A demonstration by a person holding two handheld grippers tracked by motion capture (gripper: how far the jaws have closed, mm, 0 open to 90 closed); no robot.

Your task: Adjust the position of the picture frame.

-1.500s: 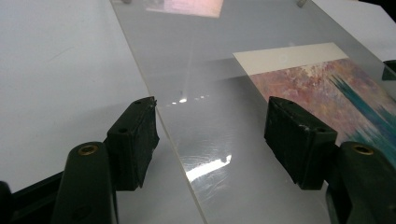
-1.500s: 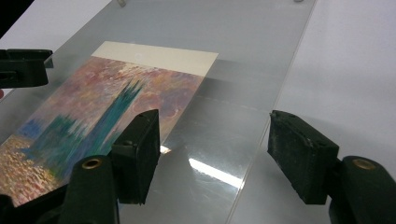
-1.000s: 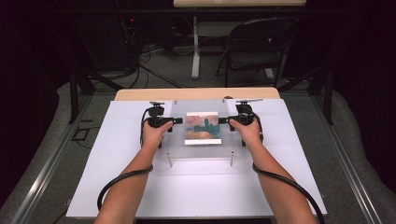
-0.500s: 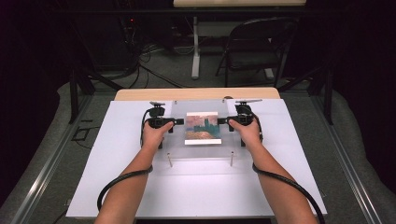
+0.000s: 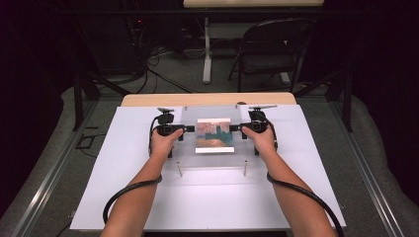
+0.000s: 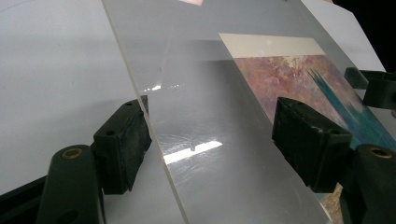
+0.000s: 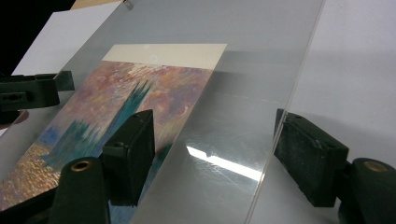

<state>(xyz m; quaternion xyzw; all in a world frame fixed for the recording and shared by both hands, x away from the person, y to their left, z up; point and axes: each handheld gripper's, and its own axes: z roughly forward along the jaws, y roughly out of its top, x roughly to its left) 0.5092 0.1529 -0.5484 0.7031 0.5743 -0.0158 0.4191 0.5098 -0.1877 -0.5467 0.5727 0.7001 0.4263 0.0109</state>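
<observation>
So not much has moved over the last second: both hands sit in the same spots as before, the clear acrylic sheet hasn't shifted, and the picture is right where it was. My read is that this is a pause to line up the grip, not a lift yet.

Starting close in, the left gripper has its jaws spread wide, one on each side of the sheet's left edge, with daylight between each pad and the plastic. It has hold of nothing. The right gripper mirrors it on the sheet's right edge: jaws wide apart, edge running between them, nothing clamped.

A bit further in from each gripper, between the two, is the painted print, purple sky and teal spires with a cream strip at the top. It looks to be lying under the clear sheet. Two small standoff posts stand on the near side, by the person's forearms, and all of it rests on the white table top.

Next up is probably squeezing both sides evenly so the sheet doesn't tilt.
</observation>
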